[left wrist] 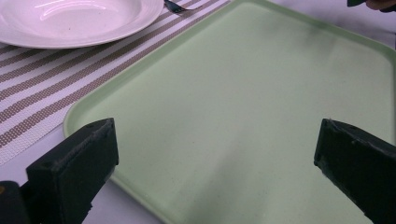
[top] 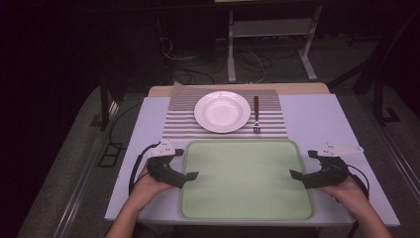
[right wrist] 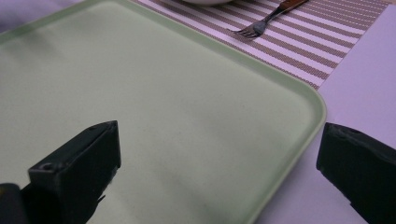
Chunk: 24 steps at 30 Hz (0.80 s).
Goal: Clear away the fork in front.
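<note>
Tray (top: 246, 181) lies between both open hand-held grippers.

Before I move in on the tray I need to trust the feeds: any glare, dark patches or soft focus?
High view: lit table, room beyond nearly black, purplish cast. Left gripper view: bright glare streaks on the white plate, green tray evenly lit, near claw jaws soft. Right gripper view: fork fairly sharp, jaws cast a faint shadow on the tray.

Your left gripper view cuts the white plate (left wrist: 70, 21) at its top edge; only the fork (left wrist: 173, 5) tines show. Your right gripper view crops the fork's handle.
</note>
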{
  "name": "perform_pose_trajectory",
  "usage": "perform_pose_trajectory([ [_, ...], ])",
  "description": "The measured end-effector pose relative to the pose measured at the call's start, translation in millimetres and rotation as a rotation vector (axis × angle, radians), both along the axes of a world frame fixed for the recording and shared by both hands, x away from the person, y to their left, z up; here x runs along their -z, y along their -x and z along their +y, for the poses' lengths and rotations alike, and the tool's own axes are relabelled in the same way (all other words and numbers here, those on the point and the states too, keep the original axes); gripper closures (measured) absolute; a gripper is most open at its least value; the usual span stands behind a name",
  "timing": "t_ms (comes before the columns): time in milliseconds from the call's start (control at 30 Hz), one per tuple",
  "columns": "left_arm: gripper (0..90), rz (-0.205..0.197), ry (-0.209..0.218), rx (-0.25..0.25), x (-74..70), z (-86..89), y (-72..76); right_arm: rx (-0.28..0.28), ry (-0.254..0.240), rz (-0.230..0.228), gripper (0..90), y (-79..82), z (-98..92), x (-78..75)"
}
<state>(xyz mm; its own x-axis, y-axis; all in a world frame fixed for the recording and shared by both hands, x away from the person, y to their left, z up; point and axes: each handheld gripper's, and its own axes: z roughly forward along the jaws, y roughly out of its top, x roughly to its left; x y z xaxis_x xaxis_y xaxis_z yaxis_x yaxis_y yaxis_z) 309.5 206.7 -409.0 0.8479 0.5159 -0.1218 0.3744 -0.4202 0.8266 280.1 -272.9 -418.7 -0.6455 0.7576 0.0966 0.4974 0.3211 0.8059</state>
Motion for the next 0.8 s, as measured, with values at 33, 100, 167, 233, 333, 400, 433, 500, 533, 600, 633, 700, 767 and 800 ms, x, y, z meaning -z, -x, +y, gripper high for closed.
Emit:
perform_pose_trajectory([
  [33,0.0,0.0,0.0,0.0,0.0,0.0,0.0,0.0,0.0,0.0,0.0,0.0,0.0,0.0],
  [100,0.0,0.003,0.003,0.0,0.4,-0.6,0.1,0.0,0.005,-0.001,0.0,-2.3,1.6,-0.8],
  [167,0.0,0.006,0.014,-0.001,1.3,-0.3,0.2,0.001,0.006,0.001,0.0,-4.8,3.5,-1.2],
  [233,0.0,0.01,0.017,0.0,2.3,-0.6,0.8,-0.002,0.011,0.002,0.0,-7.1,6.0,-1.8],
  [333,0.0,0.004,0.012,0.001,2.3,-0.9,1.5,-0.008,0.005,0.007,0.0,-10.8,9.5,-2.2],
  [400,0.0,0.009,0.012,0.001,2.3,-0.3,1.2,-0.013,0.013,0.011,0.0,-12.8,12.2,-1.7],
  [433,0.0,0.011,0.013,-0.002,2.2,0.2,1.1,-0.014,0.016,0.014,0.0,-13.9,13.4,-1.3],
  [500,0.0,0.012,0.01,-0.008,1.9,0.8,1.2,-0.021,0.018,0.021,0.0,-16.5,15.7,-1.4],
  [533,0.0,0.01,0.008,-0.007,1.6,1.1,1.8,-0.023,0.013,0.025,0.0,-19.4,17.8,-1.9],
  [600,0.0,0.003,0.001,-0.009,1.6,1.8,2.7,-0.025,0.01,0.026,0.0,-23.2,19.6,-1.8],
  [633,0.0,0.003,0.001,-0.009,1.6,1.8,2.7,-0.025,0.01,0.026,0.0,-23.2,19.6,-1.8],
  [700,0.0,0.003,0.001,-0.012,2.1,3.1,3.0,-0.028,0.009,0.035,0.0,-29.6,23.1,-1.5],
  [767,0.0,0.002,0.0,-0.014,2.6,4.3,2.8,-0.031,0.011,0.036,0.0,-31.6,24.3,-1.6],
  [800,0.0,0.002,0.001,-0.016,2.8,4.7,2.7,-0.031,0.008,0.039,0.0,-33.7,25.5,-1.8],
])
